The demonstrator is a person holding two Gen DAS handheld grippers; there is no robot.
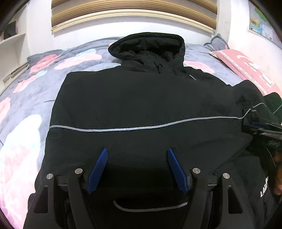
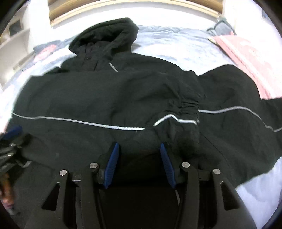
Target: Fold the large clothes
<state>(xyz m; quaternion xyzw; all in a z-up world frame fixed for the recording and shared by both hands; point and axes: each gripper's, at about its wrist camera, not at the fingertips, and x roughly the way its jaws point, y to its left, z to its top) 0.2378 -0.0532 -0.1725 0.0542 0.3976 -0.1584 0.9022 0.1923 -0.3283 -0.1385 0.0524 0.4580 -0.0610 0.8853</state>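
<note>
A large black hooded jacket [image 1: 141,98] with a thin grey reflective stripe lies spread on the bed, hood toward the headboard. It also shows in the right wrist view [image 2: 109,98]. One sleeve is folded across the body; its gathered cuff [image 2: 183,121] lies just ahead of my right gripper. The other sleeve [image 2: 238,114] stretches out to the right. My left gripper [image 1: 137,153] is open over the jacket's lower part, nothing between its blue pads. My right gripper [image 2: 139,147] is open just above the fabric below the cuff.
The bed has a grey-blue cover [image 1: 31,84] with pink and white shapes. A pink pillow [image 1: 250,68] lies at the right by the wall. A wooden headboard [image 1: 134,15] is at the far end. White shelves [image 1: 10,44] stand at the left.
</note>
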